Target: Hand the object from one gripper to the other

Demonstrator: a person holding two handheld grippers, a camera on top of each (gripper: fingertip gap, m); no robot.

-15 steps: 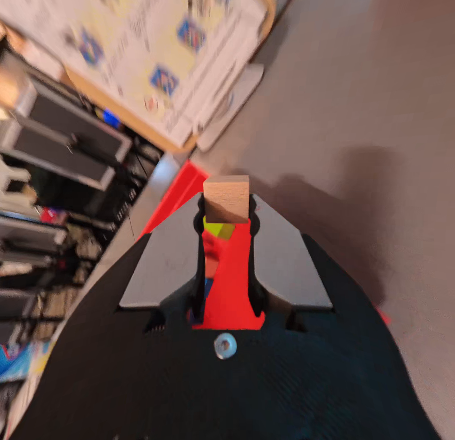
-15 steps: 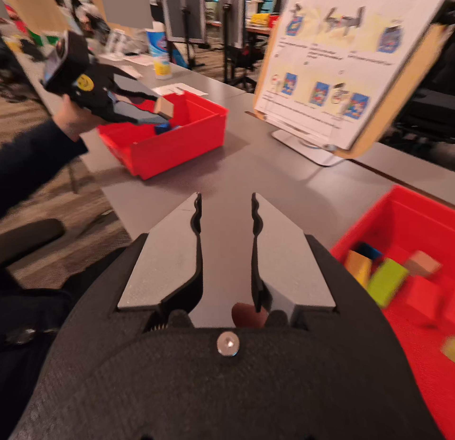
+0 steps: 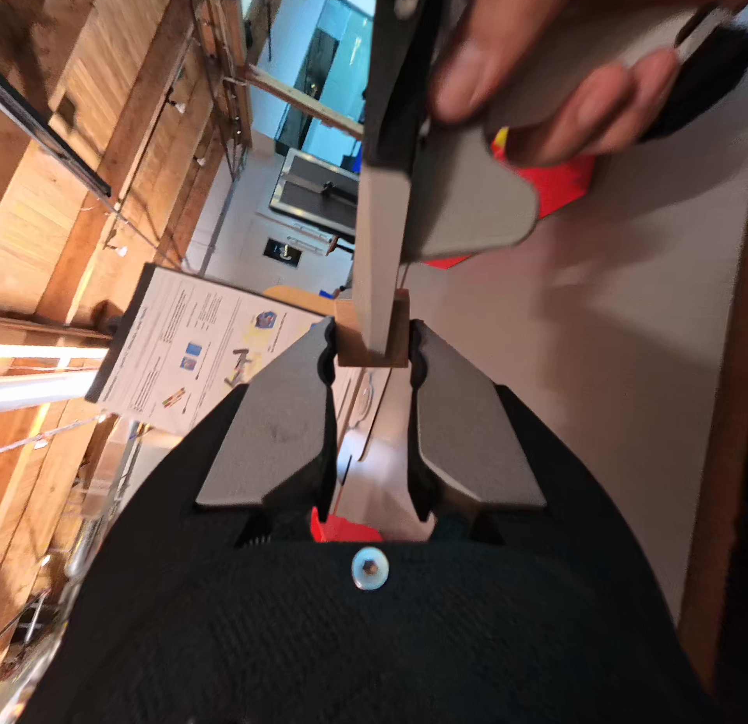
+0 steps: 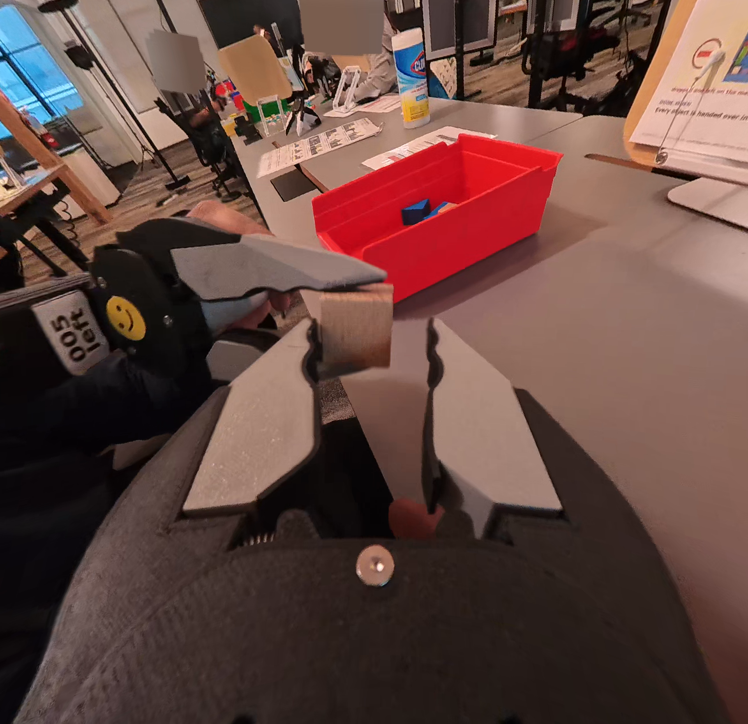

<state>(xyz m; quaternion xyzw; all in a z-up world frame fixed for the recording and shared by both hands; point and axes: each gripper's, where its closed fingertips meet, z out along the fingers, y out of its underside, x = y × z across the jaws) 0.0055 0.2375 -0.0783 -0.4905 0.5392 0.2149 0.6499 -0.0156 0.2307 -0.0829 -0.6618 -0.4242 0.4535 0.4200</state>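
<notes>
The left gripper point(image 3: 371, 342) is clamping the wooden block point(image 4: 356, 330) between its fingers, holding it up above the grey table point(image 4: 607, 340). The right gripper point(image 4: 370, 340) is standing with its fingers spread wide and gripping nothing; the block is sitting in that gap, against the finger at 9 o'clock and clear of the one at 3 o'clock. At 12 o'clock beyond the block, a red bin point(image 4: 437, 243) is resting on the table.

1. My right tongs point(image 4: 370, 342) gape over bare grey table point(image 4: 607, 320); only the wooden block point(image 4: 356, 330) fills the gap.
2. Ahead, a red bin point(image 4: 437, 239) and sign stand point(image 4: 708, 194) block passage.
</notes>
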